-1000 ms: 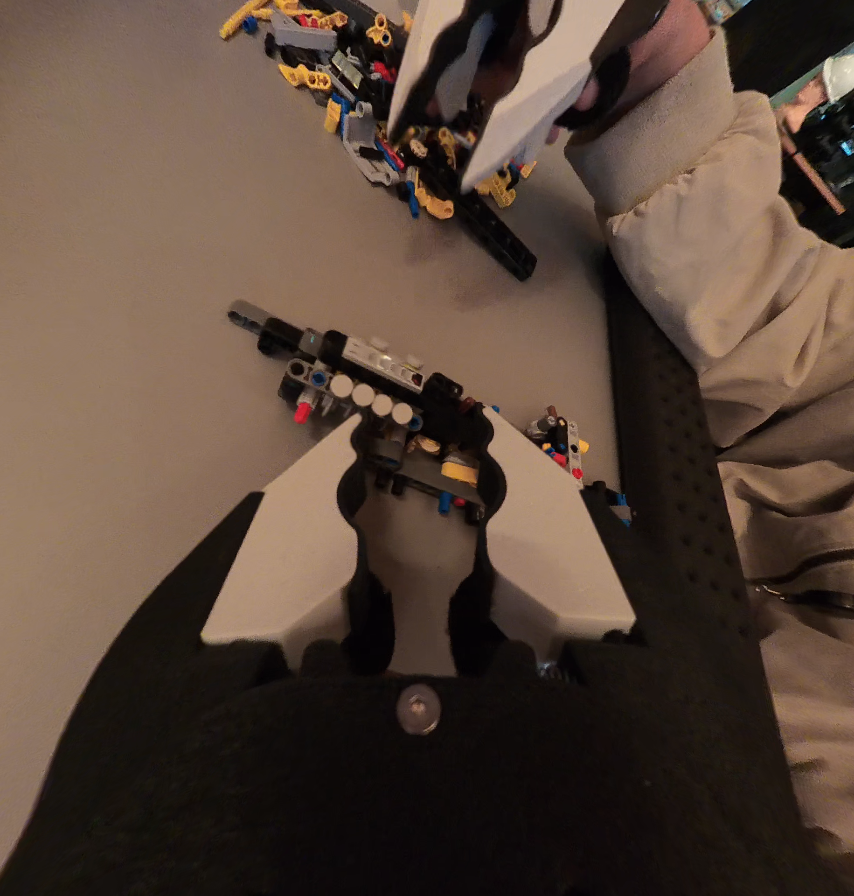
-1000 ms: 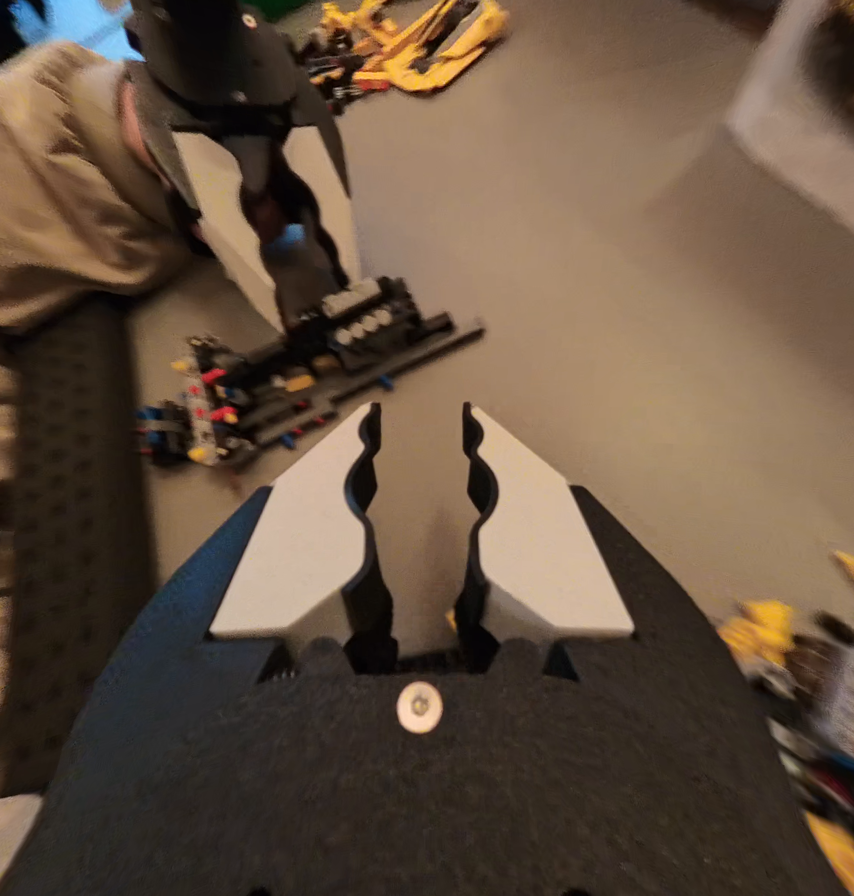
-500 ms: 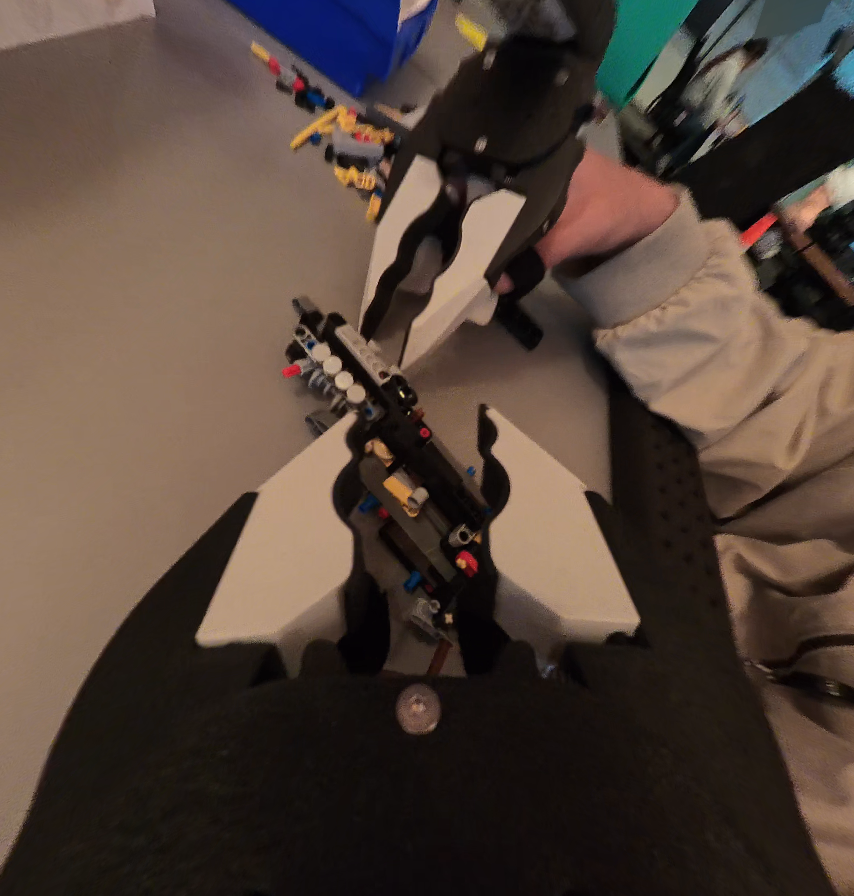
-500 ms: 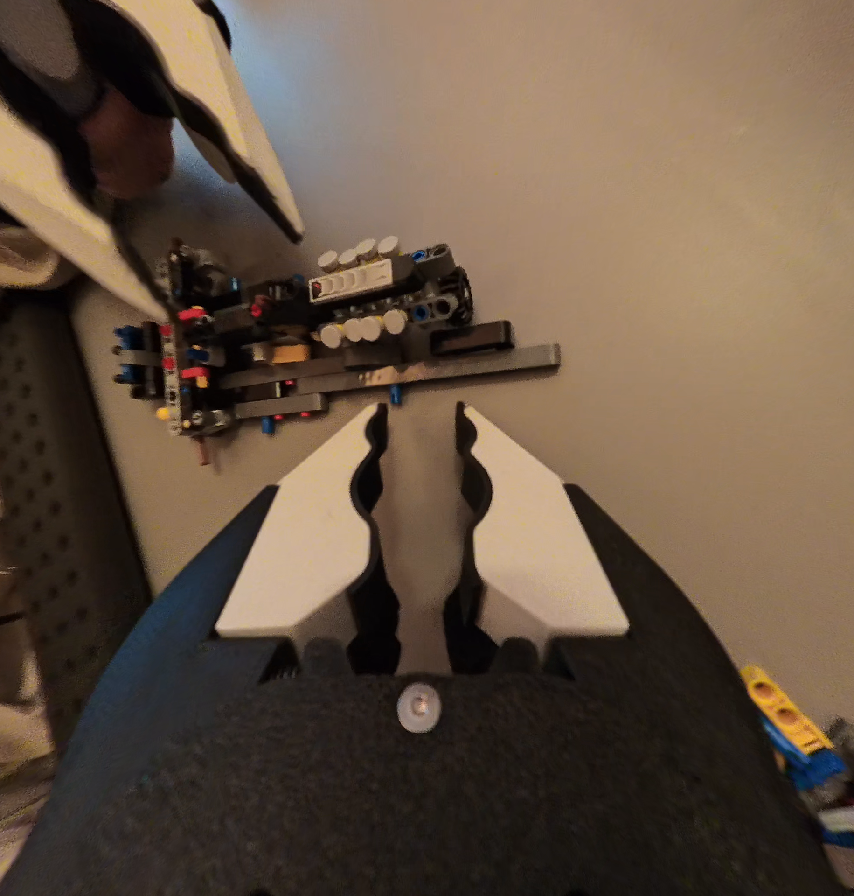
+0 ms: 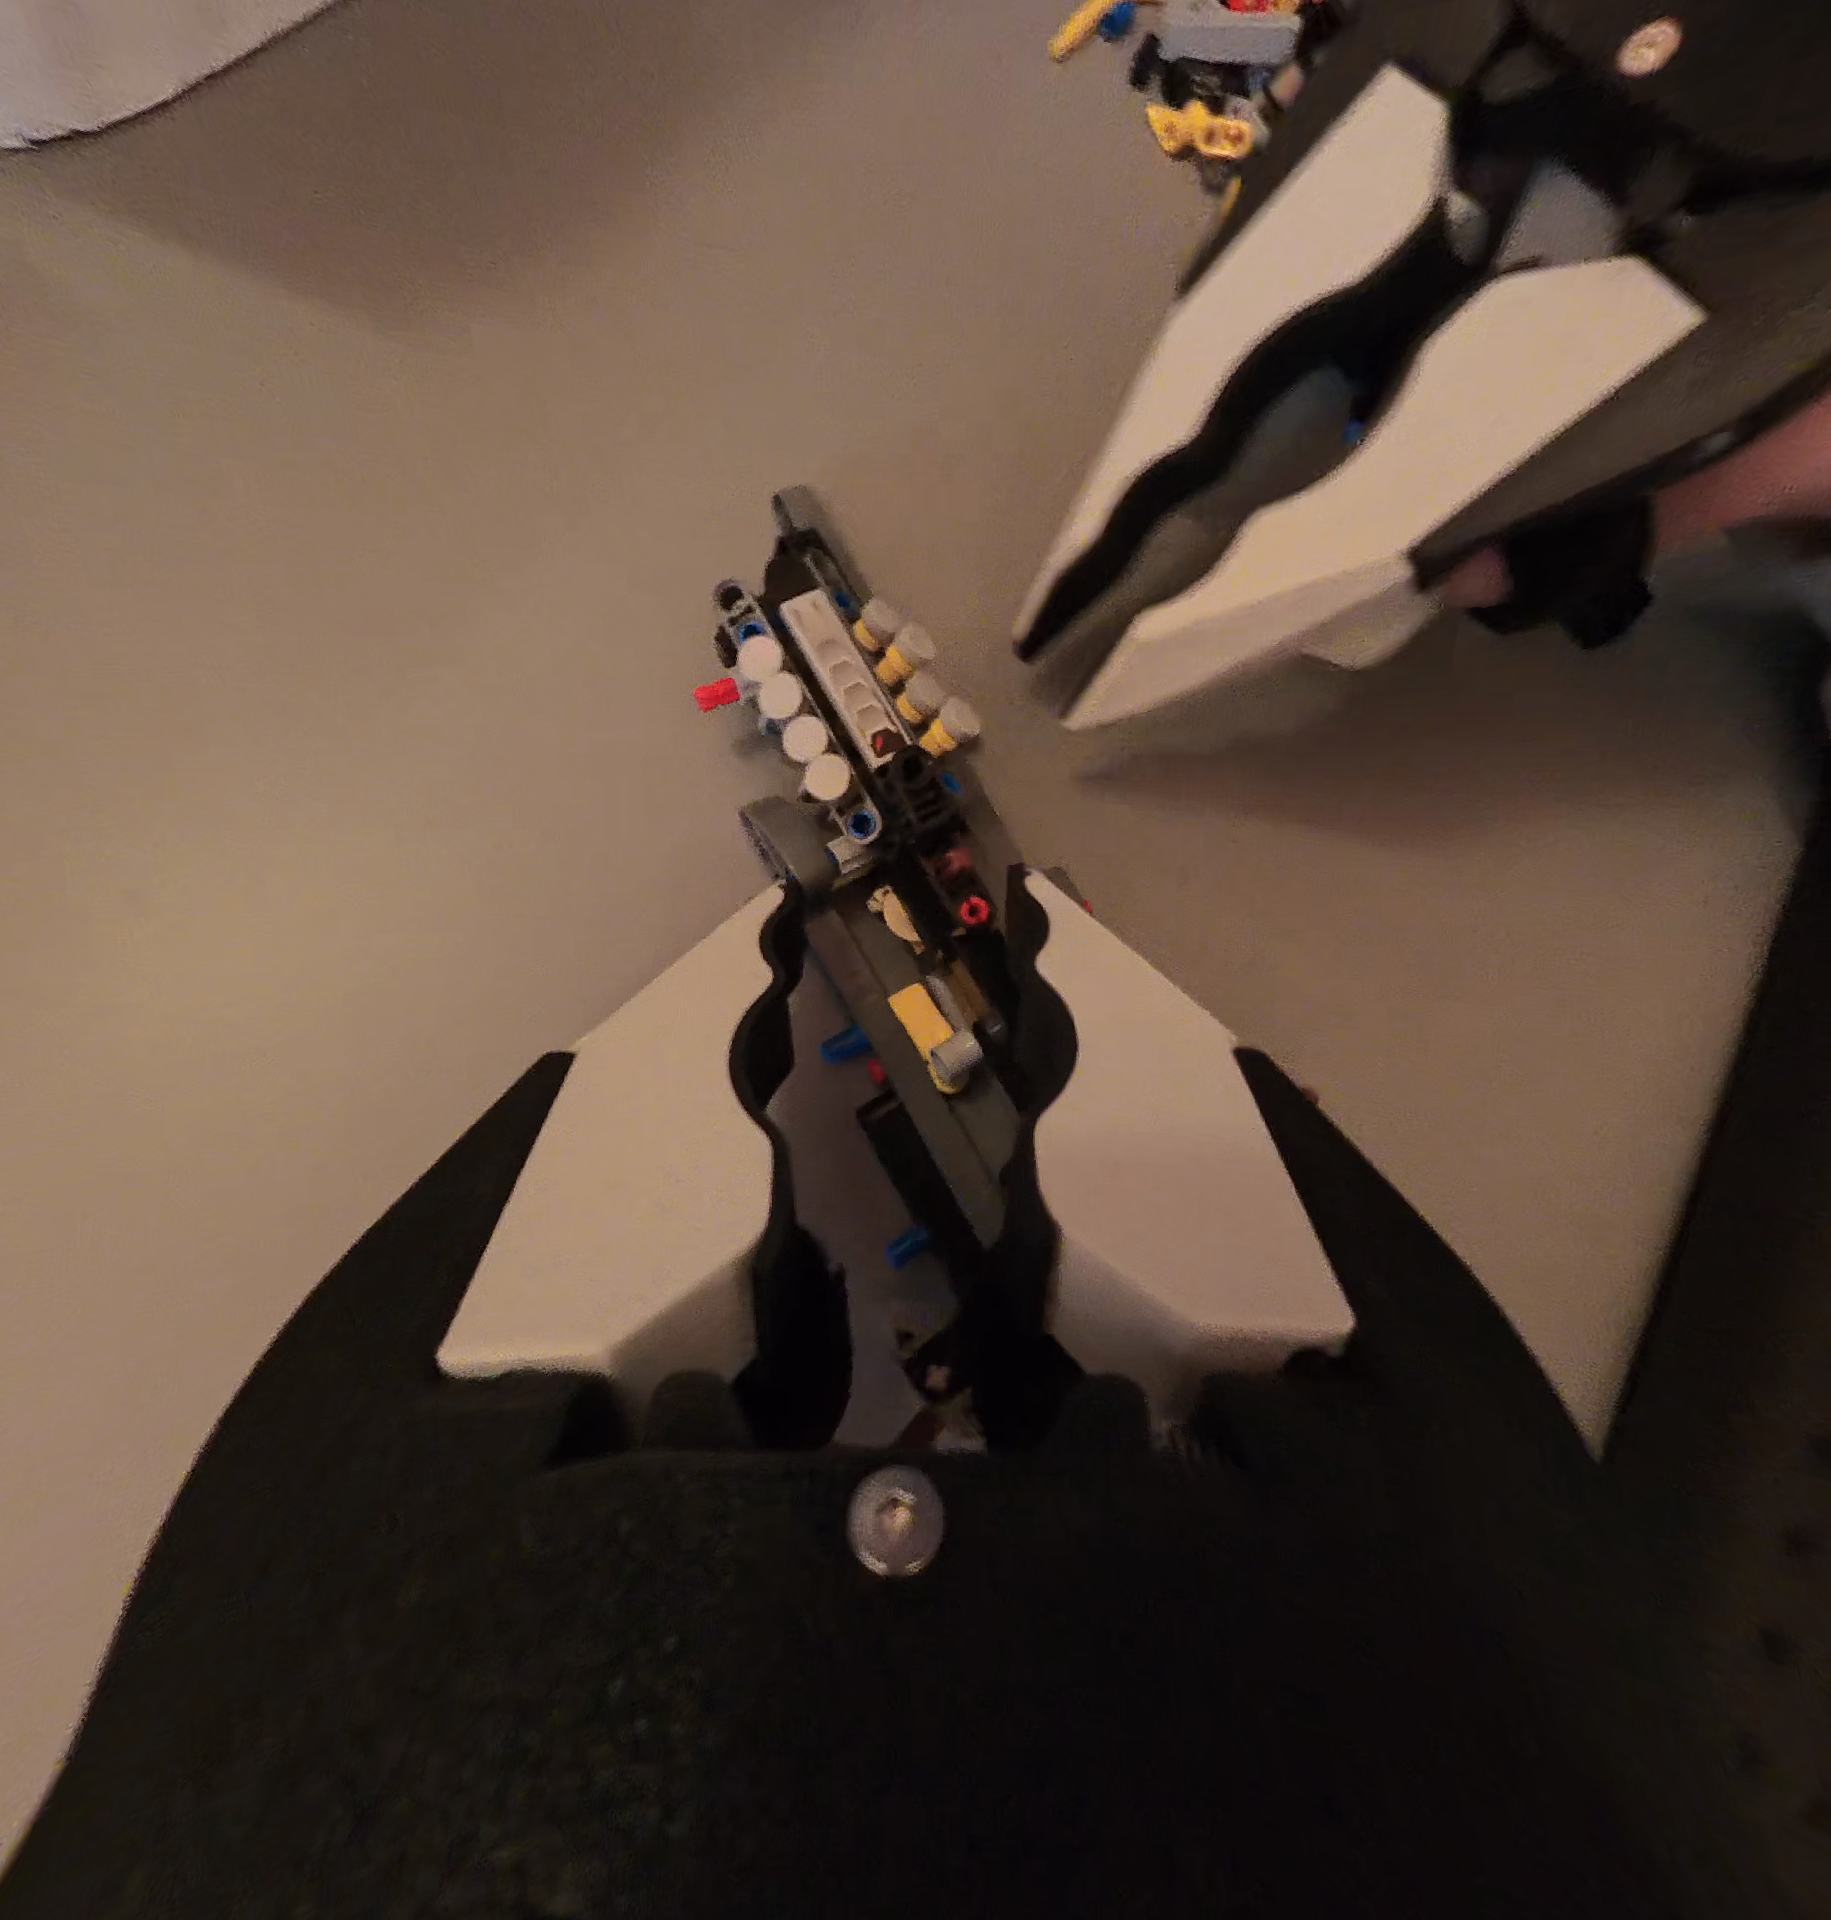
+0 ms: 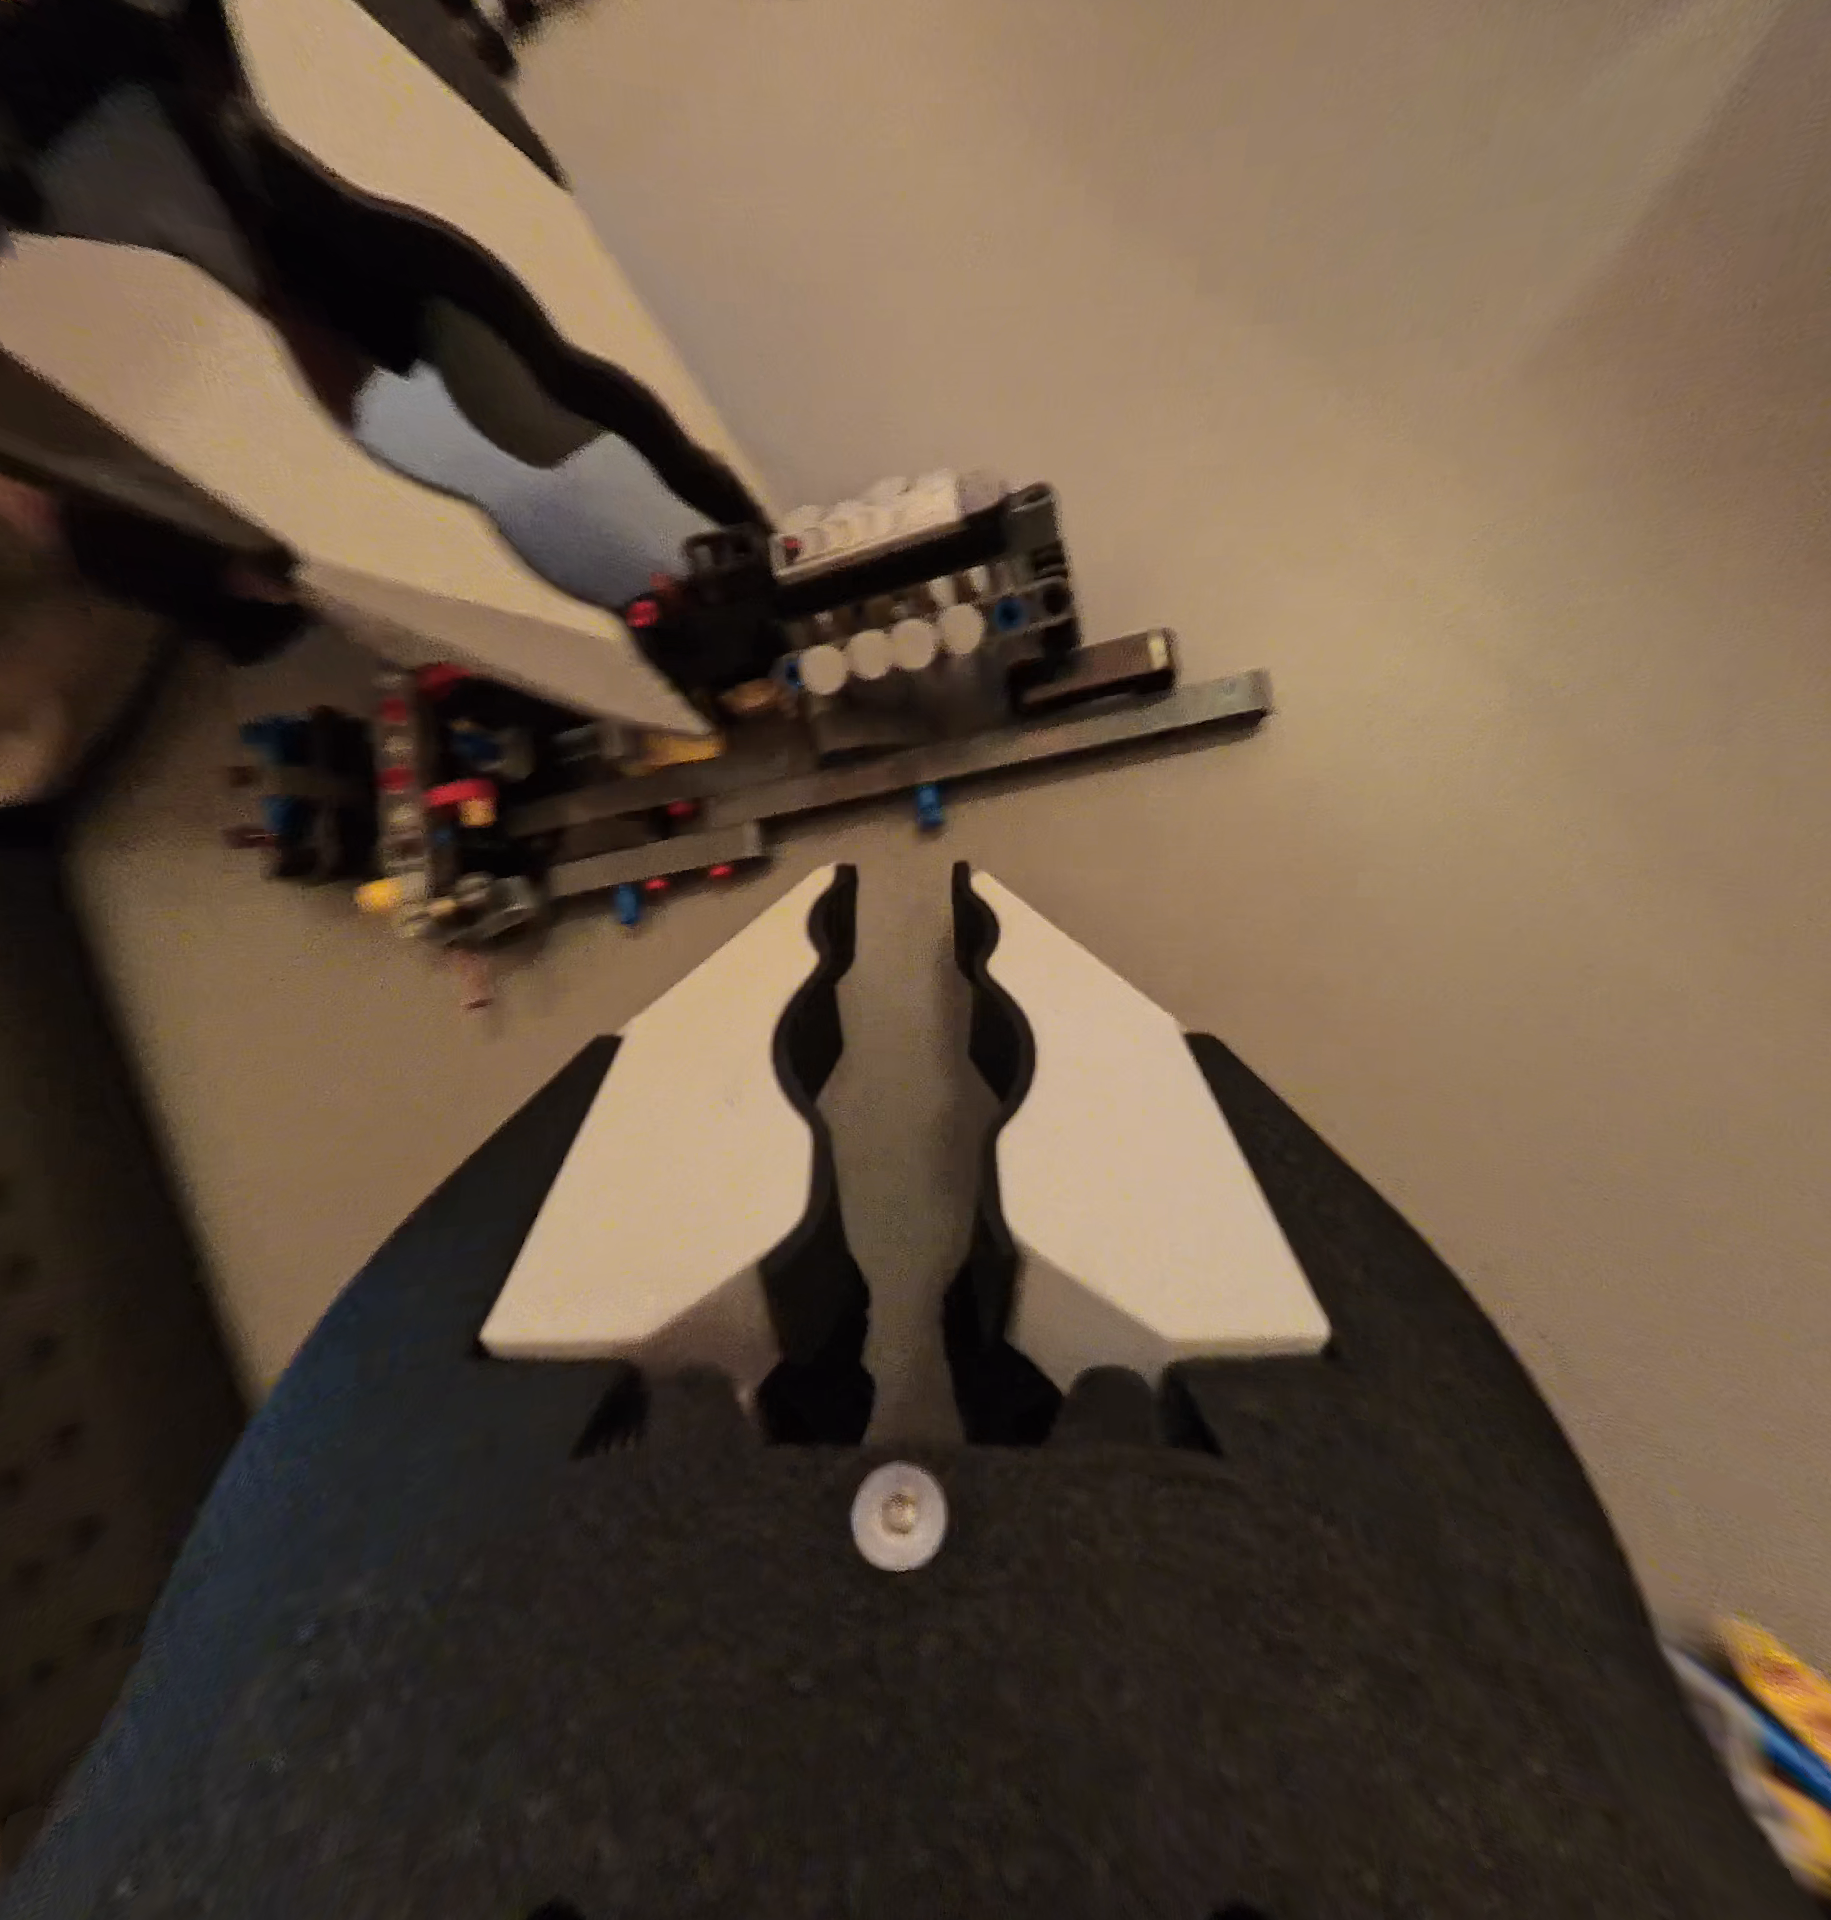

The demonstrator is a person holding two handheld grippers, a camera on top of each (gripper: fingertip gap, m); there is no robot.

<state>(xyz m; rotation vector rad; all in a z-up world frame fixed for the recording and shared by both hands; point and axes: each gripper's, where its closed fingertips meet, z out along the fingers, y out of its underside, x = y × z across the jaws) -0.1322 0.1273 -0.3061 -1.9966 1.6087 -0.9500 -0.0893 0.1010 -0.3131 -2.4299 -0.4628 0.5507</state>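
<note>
**Left gripper astride the brick model**

While the brick model (image 5: 869, 790) lay on the grey table (image 5: 319, 623), the left gripper (image 5: 895, 904) stood over its near half, jaws spread to either side; whether they pressed it, I cannot tell. The right gripper (image 6: 895, 883) hovered just beside the model's long grey beam (image 6: 1046, 743), jaws parted and empty. Loose bricks (image 5: 1197, 73) lay well apart.

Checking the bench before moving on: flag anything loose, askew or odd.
Nothing looks broken. The long black-and-grey brick-built assembly lies flat on the grey table, with the left gripper straddling it. Loose yellow and blue bricks lie scattered beyond. The right gripper is empty.
</note>
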